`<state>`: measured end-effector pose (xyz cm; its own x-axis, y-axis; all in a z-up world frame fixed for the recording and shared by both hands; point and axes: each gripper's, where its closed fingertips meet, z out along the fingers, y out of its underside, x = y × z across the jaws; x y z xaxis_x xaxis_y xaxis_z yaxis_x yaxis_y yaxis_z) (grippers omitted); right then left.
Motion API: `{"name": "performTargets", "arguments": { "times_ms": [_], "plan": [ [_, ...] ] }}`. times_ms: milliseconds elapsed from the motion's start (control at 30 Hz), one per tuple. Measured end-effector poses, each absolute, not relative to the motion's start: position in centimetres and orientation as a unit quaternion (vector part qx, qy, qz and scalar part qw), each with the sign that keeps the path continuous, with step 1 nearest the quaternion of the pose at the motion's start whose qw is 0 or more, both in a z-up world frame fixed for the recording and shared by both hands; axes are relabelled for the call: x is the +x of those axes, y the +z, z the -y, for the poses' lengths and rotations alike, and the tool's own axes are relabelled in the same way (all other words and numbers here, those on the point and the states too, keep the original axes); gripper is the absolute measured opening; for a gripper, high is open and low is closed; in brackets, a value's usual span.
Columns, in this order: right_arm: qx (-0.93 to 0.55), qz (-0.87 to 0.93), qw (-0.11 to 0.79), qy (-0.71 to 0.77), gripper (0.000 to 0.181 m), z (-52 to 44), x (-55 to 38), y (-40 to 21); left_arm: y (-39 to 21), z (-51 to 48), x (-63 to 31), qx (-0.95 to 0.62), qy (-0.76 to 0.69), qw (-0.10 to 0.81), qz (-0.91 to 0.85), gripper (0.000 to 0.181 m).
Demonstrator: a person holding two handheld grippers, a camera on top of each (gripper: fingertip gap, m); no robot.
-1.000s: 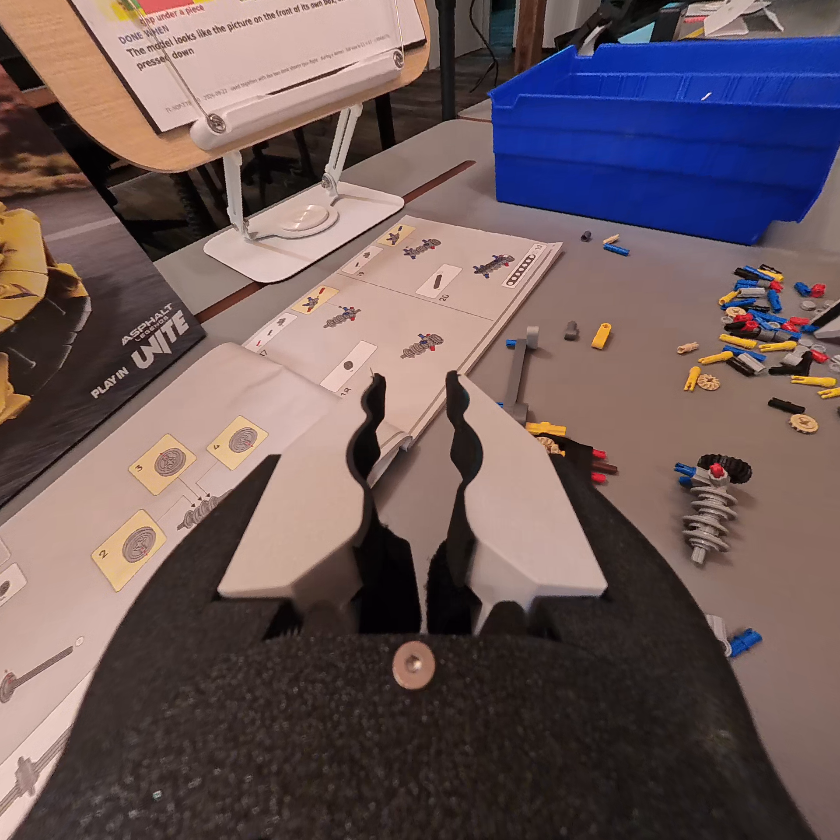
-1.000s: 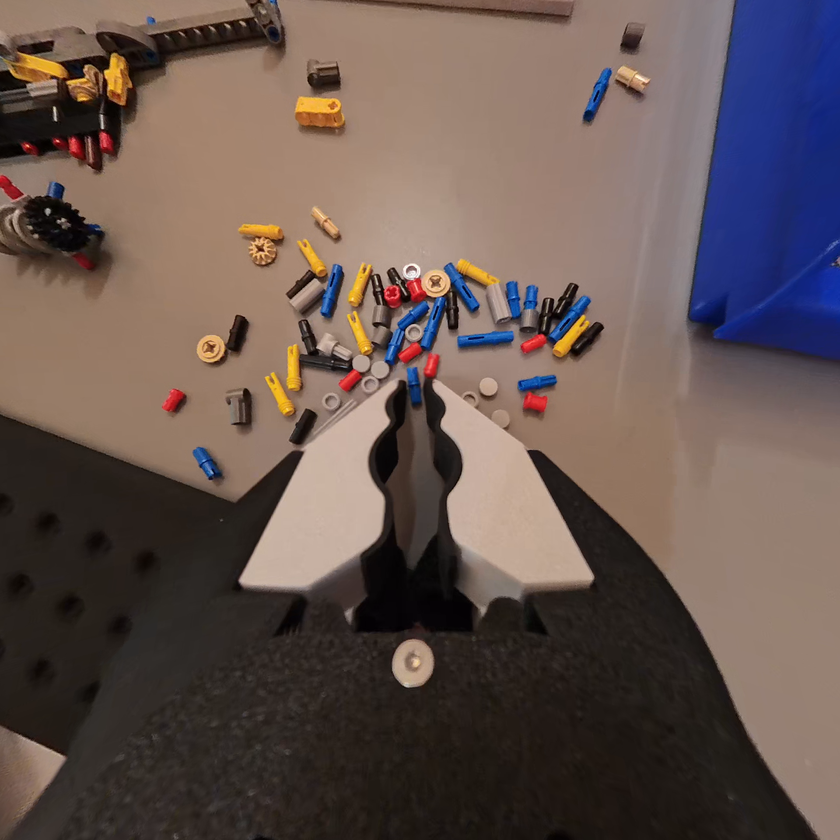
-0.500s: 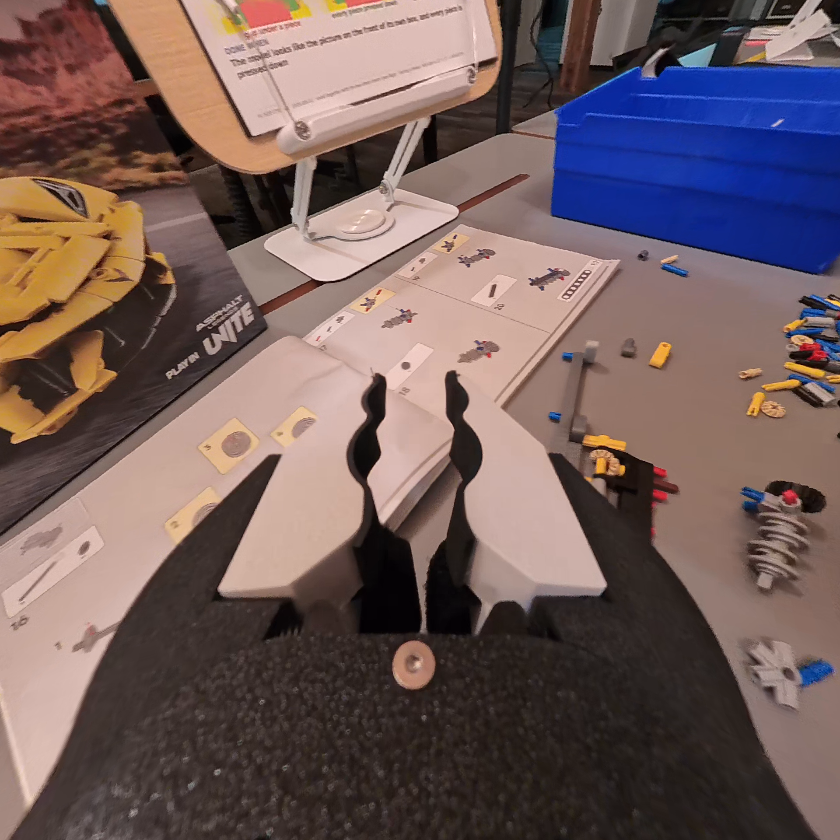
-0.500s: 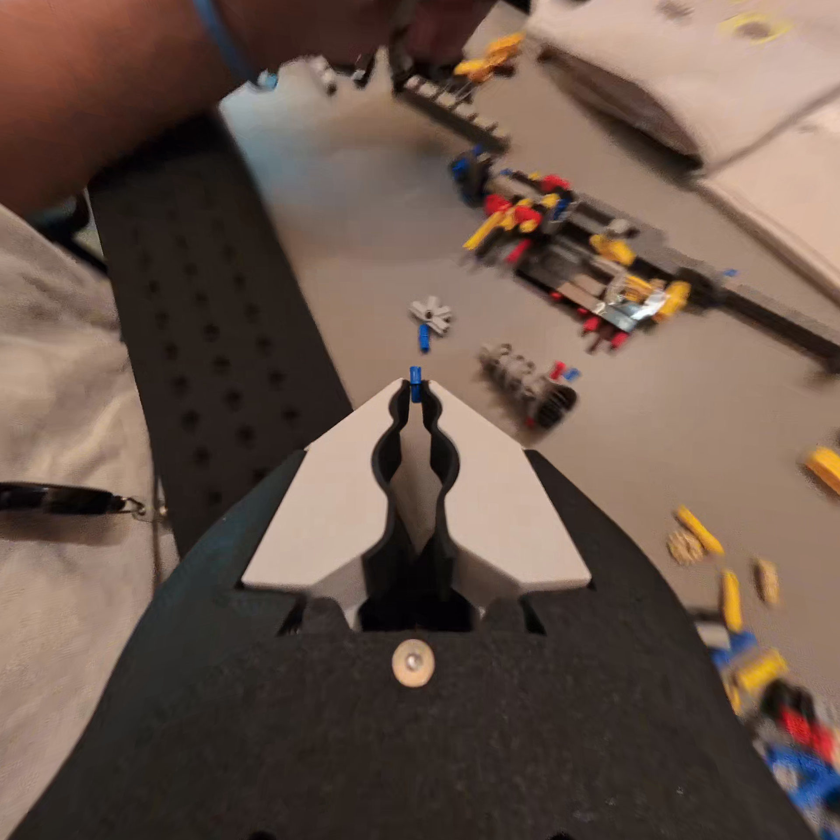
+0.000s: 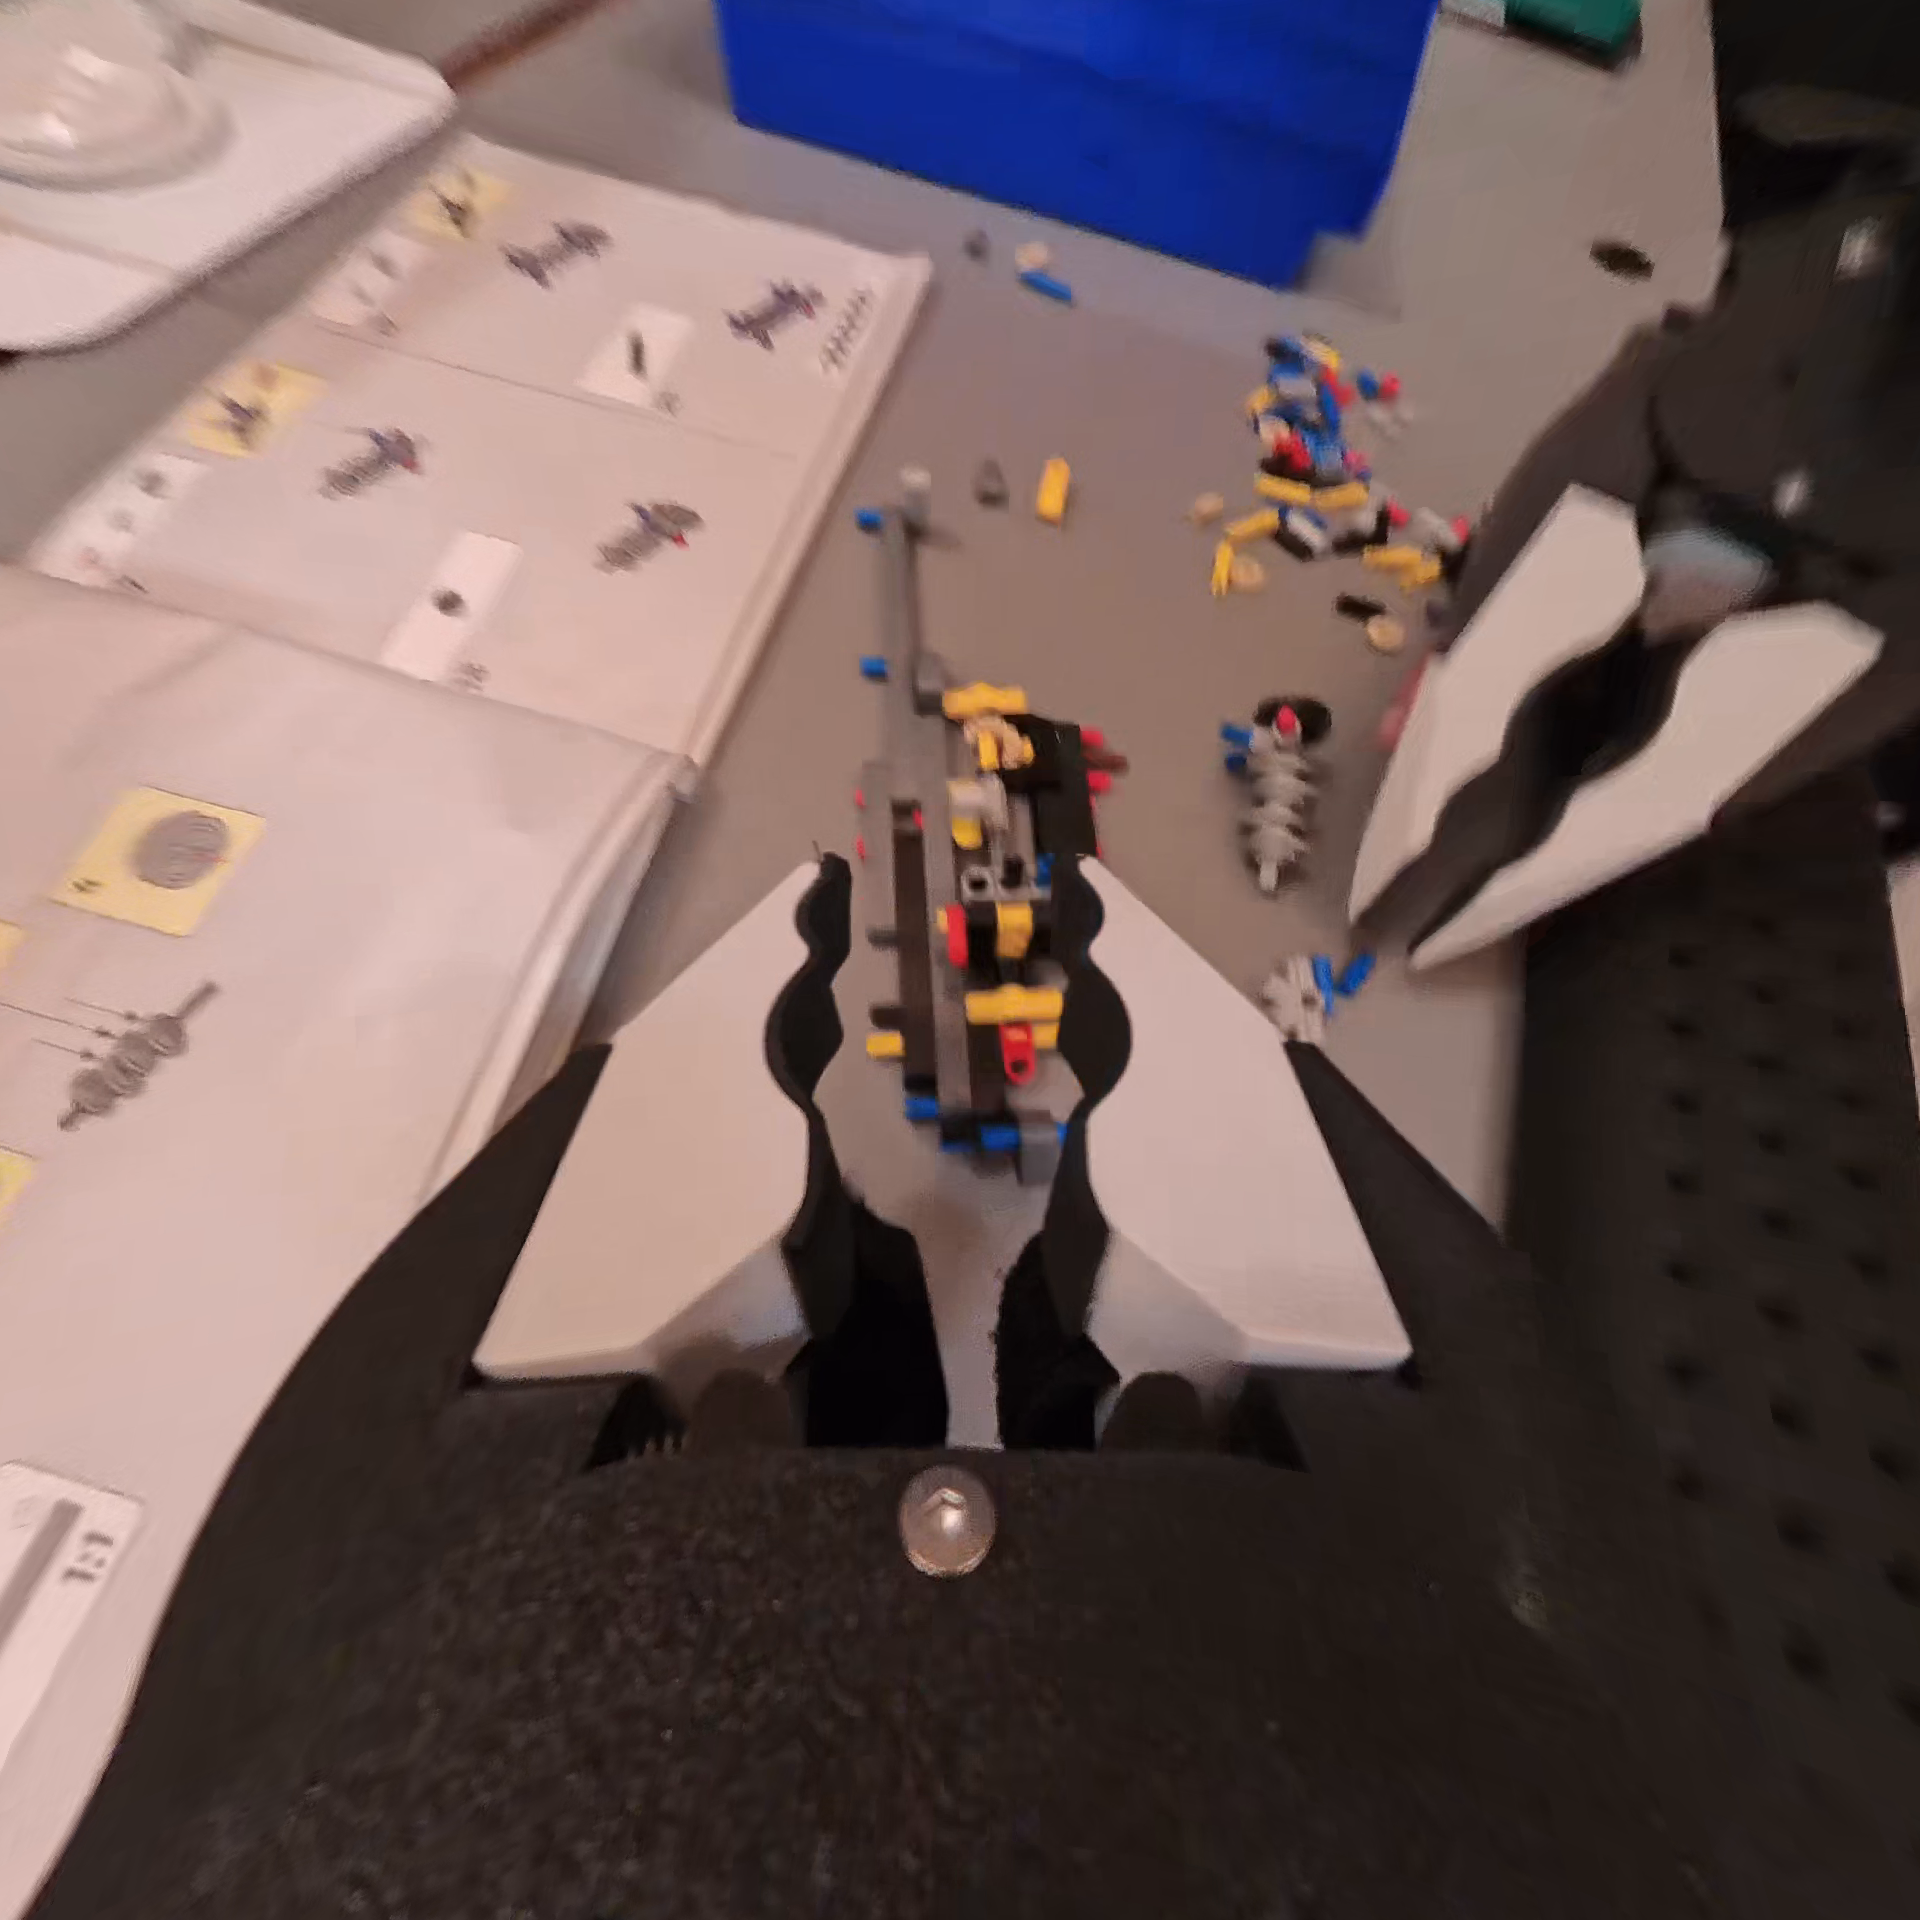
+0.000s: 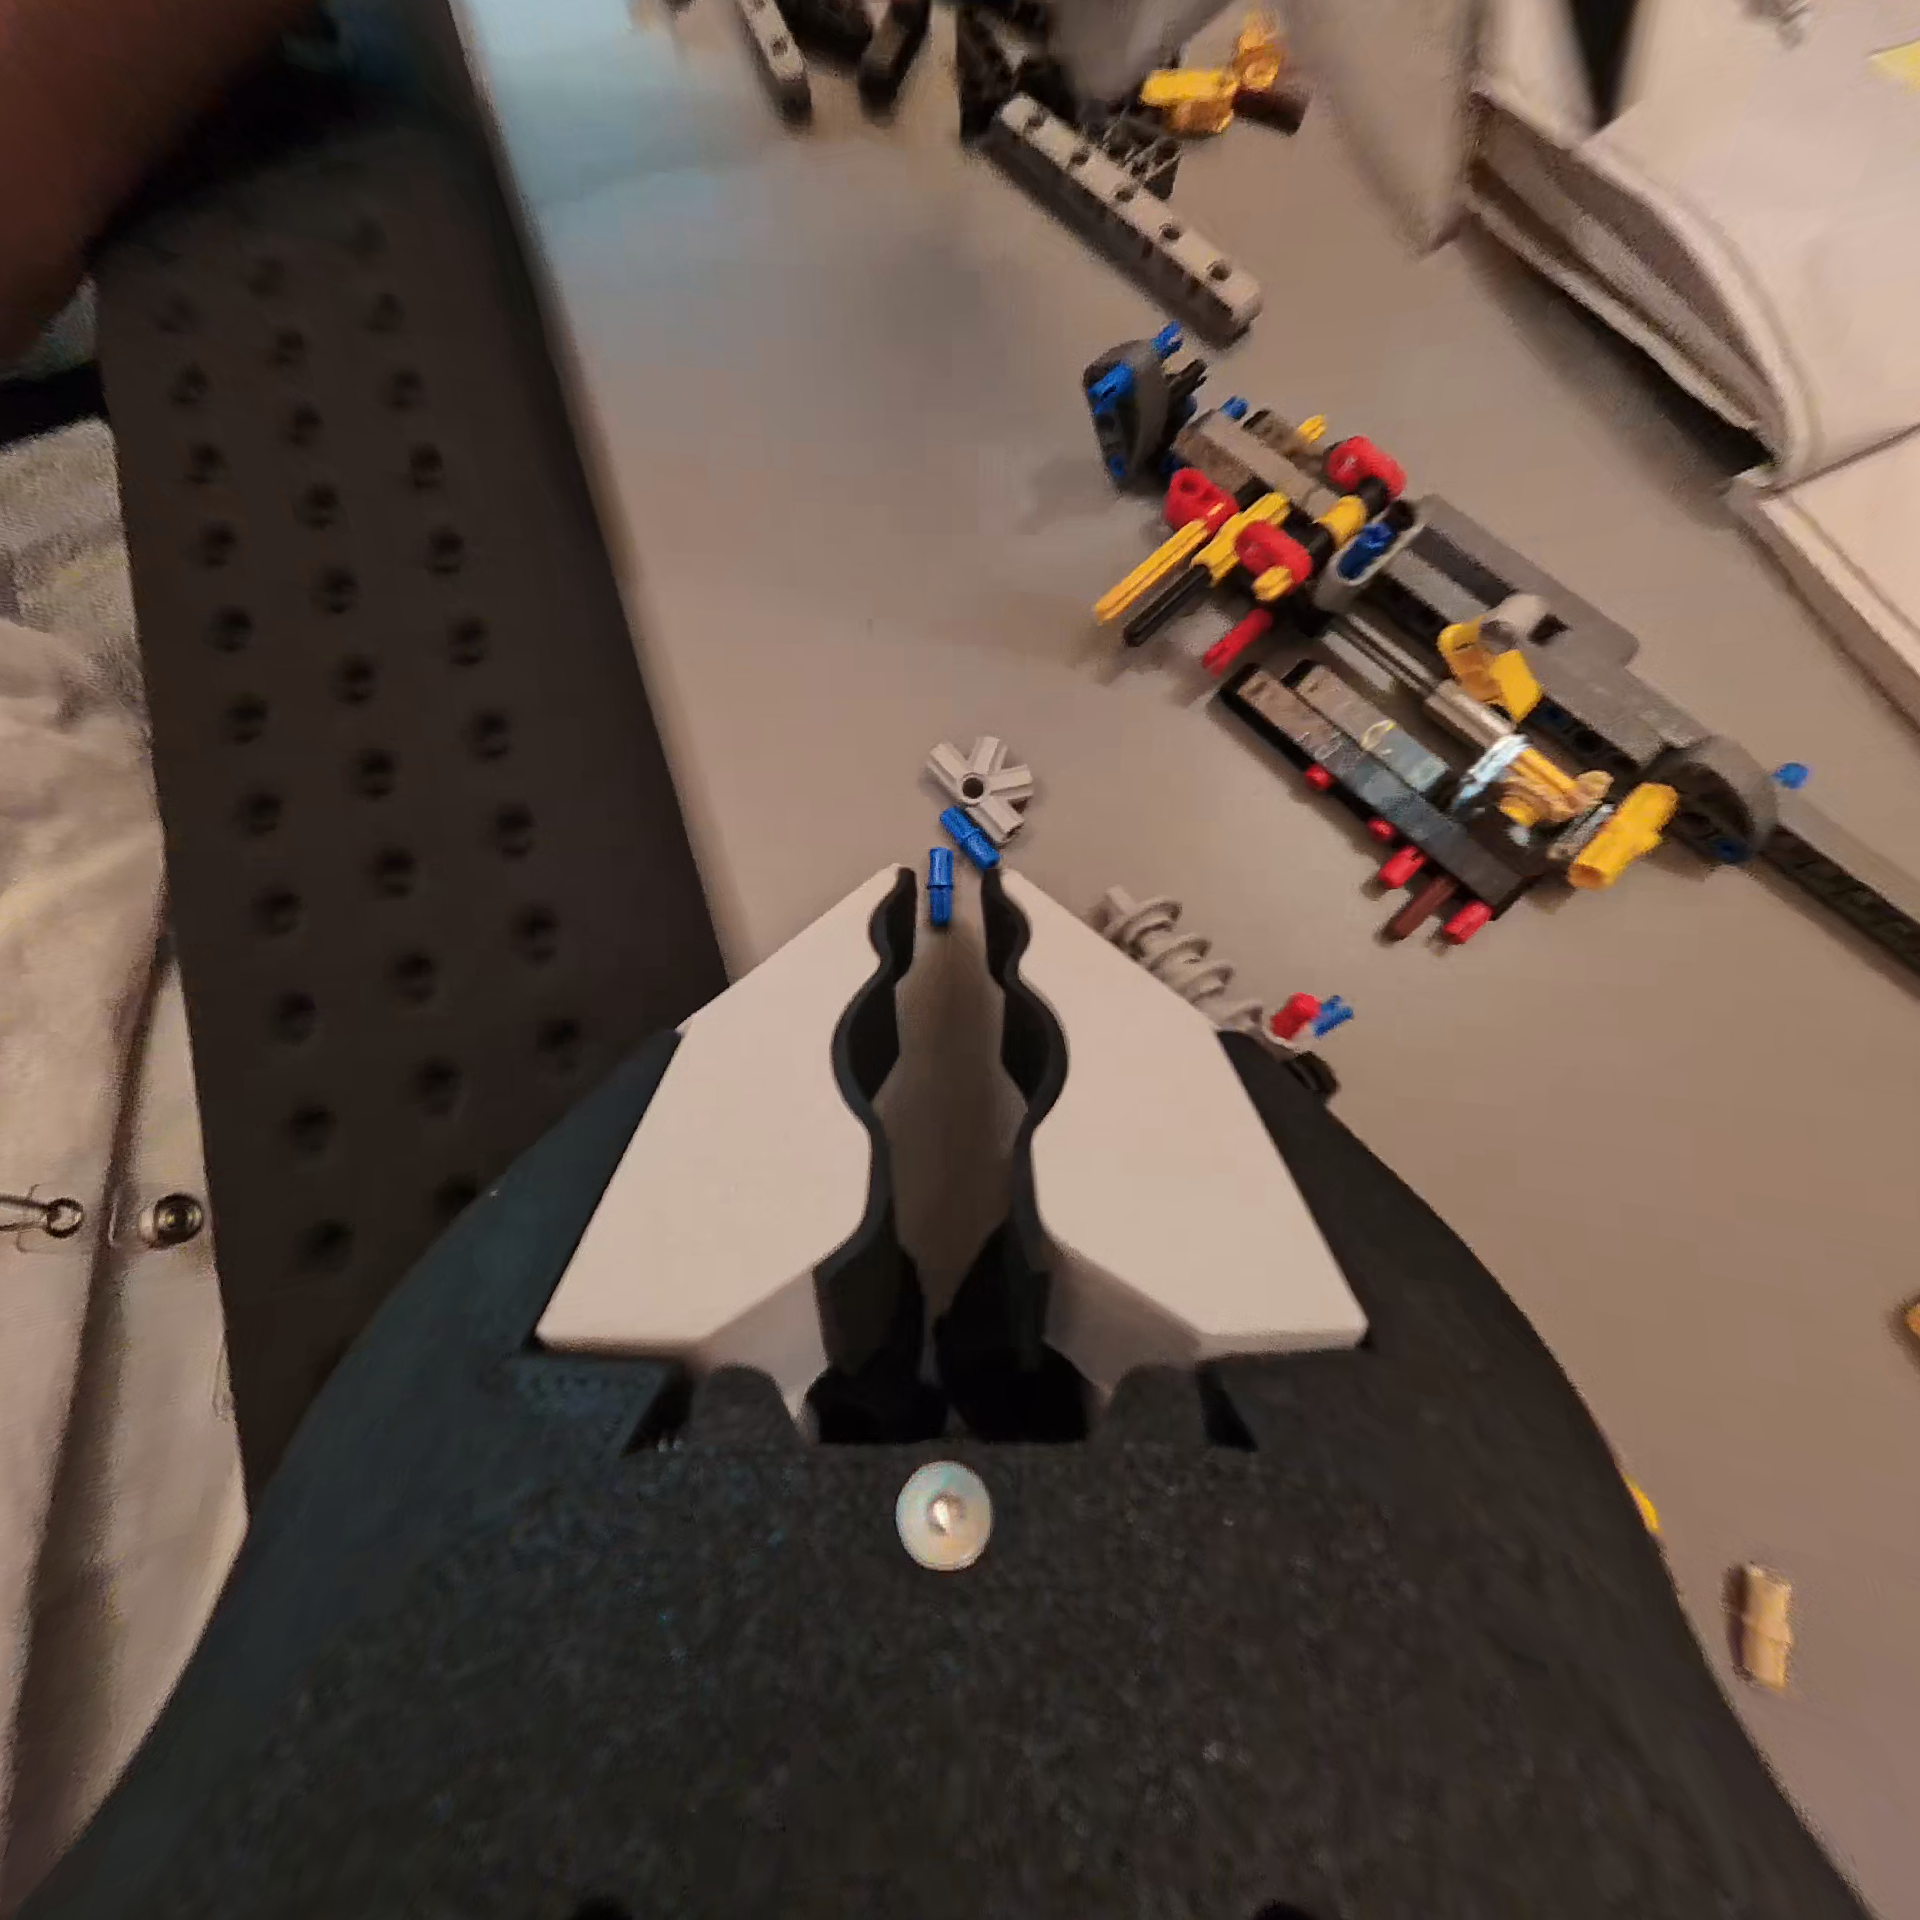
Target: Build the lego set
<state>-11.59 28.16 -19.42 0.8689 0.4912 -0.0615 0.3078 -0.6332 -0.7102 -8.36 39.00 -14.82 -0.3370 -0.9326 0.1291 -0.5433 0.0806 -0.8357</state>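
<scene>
Blur softens both views, so small parts are hard to read. Left gripper, fingers spread wide, frames the long grey, black and yellow lego assembly, whose long axis runs straight ahead. Right gripper, narrowly parted, has a small blue pin between its tips; whether they grip it is unclear.

Left hand-held gripper with jaws wide apart, right hand-held gripper narrowly parted.
</scene>
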Motion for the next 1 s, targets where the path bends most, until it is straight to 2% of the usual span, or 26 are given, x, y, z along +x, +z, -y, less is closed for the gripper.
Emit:
{"name": "performTargets", "arguments": {
  "times_ms": [133,233,367,433,633,933,1000],
  "plan": [
    [-0.875,0.212,0.418,0.12,0.014,-28.2,-9.1,-16.8,-17.7,-37.6,-10.4,-0.513,-0.366,0.194,-0.752,0.047],
    [-0.865,0.161,0.469,0.08,0.013,-30.0,-4.7,-15.3,-18.9,-37.2,-10.9,-0.512,-0.342,0.187,-0.765,0.048],
    [-0.904,0.093,0.416,0.024,0.012,-32.3,0.5,-18.1,-20.2,-37.9,-10.7,-0.518,-0.305,0.195,-0.775,0.045],
    [-0.917,0.075,0.391,0.024,0.007,-32.8,0.8,-18.9,-20.5,-38.2,-10.6,-0.524,-0.298,0.196,-0.774,0.044],
    [-0.937,0.079,0.341,0.015,0.005,-34.5,0.2,-20.6,-20.6,-38.8,-10.9,-0.535,-0.297,0.192,-0.767,0.031],
    [-0.938,0.114,0.328,0.004,0.002,-37.3,-1.6,-20.7,-20.6,-41.3,-12.5,-0.565,-0.292,0.186,-0.749,0.031],
    [-0.937,0.116,0.33,-0.009,0.008,-36.3,-0.2,-19.8,-20.0,-41.2,-12.7,-0.564,-0.293,0.189,-0.748,0.045]
  ]
}}
